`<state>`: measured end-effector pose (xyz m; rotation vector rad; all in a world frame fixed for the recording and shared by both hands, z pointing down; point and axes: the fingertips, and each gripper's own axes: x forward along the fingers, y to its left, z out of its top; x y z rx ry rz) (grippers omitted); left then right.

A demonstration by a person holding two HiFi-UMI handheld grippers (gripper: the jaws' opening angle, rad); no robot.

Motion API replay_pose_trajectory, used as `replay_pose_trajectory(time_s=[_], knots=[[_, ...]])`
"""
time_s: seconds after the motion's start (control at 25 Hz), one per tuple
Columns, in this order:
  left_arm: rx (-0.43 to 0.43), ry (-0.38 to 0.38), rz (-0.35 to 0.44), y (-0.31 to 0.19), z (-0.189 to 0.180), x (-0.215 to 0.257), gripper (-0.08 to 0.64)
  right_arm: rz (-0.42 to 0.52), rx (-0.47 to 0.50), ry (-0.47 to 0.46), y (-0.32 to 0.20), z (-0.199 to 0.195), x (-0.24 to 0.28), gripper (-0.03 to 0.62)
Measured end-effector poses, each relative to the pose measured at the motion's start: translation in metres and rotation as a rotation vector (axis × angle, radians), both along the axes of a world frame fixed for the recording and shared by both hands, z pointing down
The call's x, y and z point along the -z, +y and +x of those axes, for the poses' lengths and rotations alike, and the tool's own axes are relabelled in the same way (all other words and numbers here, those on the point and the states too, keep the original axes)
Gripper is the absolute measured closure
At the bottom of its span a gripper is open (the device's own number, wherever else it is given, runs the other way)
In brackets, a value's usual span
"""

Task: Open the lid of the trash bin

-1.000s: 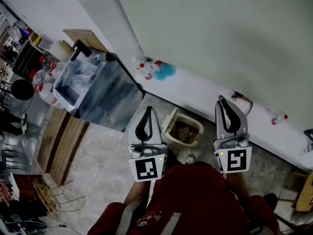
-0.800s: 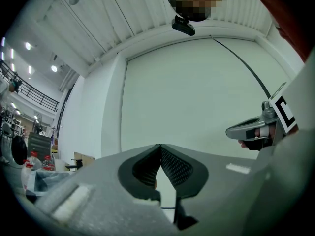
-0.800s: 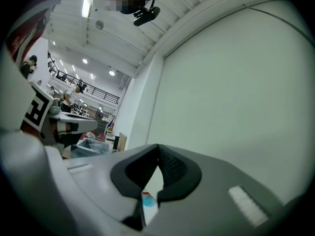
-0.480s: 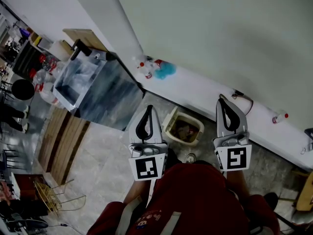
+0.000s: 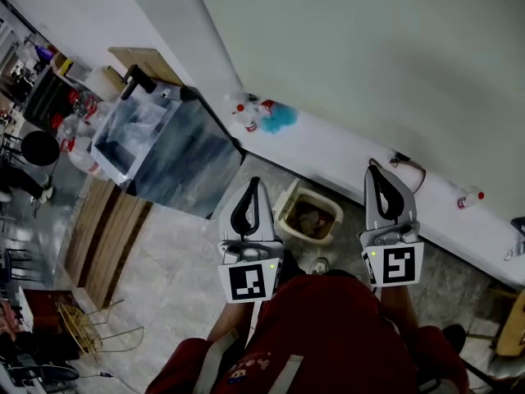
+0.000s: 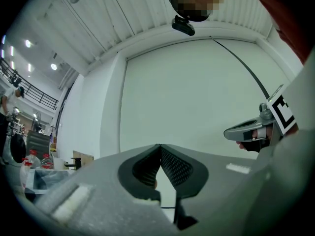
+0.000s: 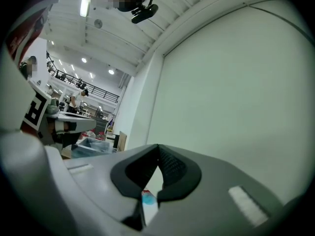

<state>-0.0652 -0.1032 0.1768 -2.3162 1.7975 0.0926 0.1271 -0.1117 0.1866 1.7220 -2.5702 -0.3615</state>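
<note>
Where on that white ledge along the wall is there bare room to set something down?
The white ledge is bare between the blue cloth and the black cable, and between that cable and the small bottle. Crowded at its left end: spray bottles beside the cloth.

Dim, slightly soft, heavy fisheye vignetting

Small cream trash bin [image 5: 309, 213], squarish with rounded corners. Standing upright on the grey tiled floor [image 5: 168, 273], tucked right up against the foot of the white ledge [image 5: 344, 158] that runs along the wall. Seen from almost straight above, turned a bit diagonal to the frame. Top looks open: pale rim all the way round, dark brownish rubbish showing down inside. Too small to tell much more tbh.
</note>
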Motion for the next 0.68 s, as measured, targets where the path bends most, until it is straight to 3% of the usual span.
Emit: replay_pose_trajectory(time_s=[0.16,0.36,0.52,0.68], knots=[[-0.007,0.009,0.020,0.000,0.000,0.006,0.555,-0.003,-0.004,0.005,0.001,0.001,0.000,0.592],[0.007,0.010,-0.012,0.002,-0.002,-0.003,0.555,0.000,-0.005,0.011,0.003,0.002,0.000,0.592],[-0.001,0.011,0.025,0.003,-0.002,0.005,0.555,0.001,-0.010,0.011,0.003,0.003,0.001,0.592],[0.024,0.003,-0.059,0.004,-0.008,-0.012,0.555,0.002,-0.008,0.015,0.004,0.002,0.001,0.592]])
